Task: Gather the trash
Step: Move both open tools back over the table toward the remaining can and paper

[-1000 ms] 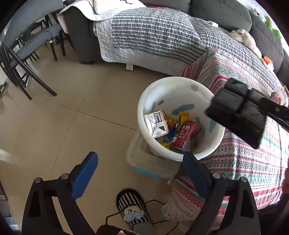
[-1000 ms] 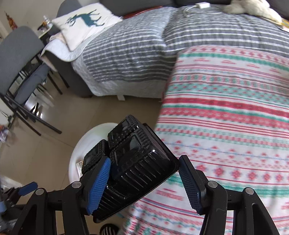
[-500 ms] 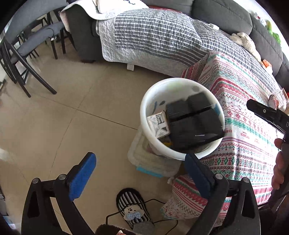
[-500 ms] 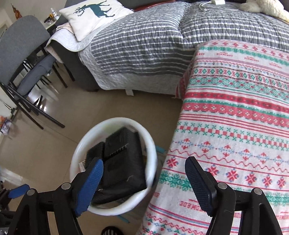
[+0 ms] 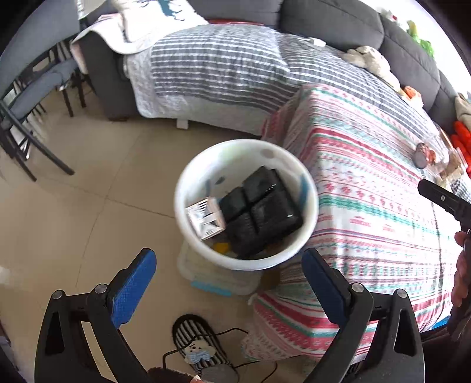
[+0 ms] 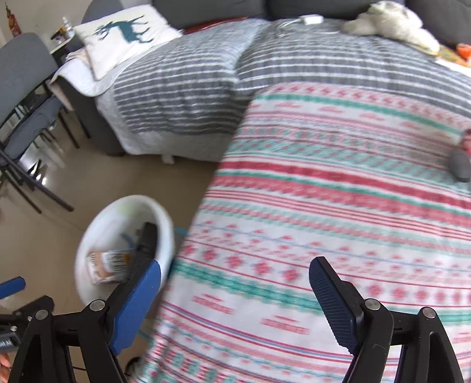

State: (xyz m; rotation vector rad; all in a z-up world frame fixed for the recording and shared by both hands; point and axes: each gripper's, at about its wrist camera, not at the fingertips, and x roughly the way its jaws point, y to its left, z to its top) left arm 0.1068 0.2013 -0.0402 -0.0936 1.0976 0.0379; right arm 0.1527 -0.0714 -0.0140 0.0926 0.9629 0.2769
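Having let go of the black food tray (image 5: 262, 212), which now lies inside the white bin (image 5: 188, 176) beside the table (image 5: 368, 206), I hold my right gripper (image 6: 235, 297) spread and empty over the cloth, the left gripper (image 5: 226, 285) likewise spread, so I judge this piece collected.

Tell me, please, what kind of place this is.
Most likely a home living room: a grey sofa under a striped quilt, a table with a patterned cloth, and a slipper on the tiled floor.
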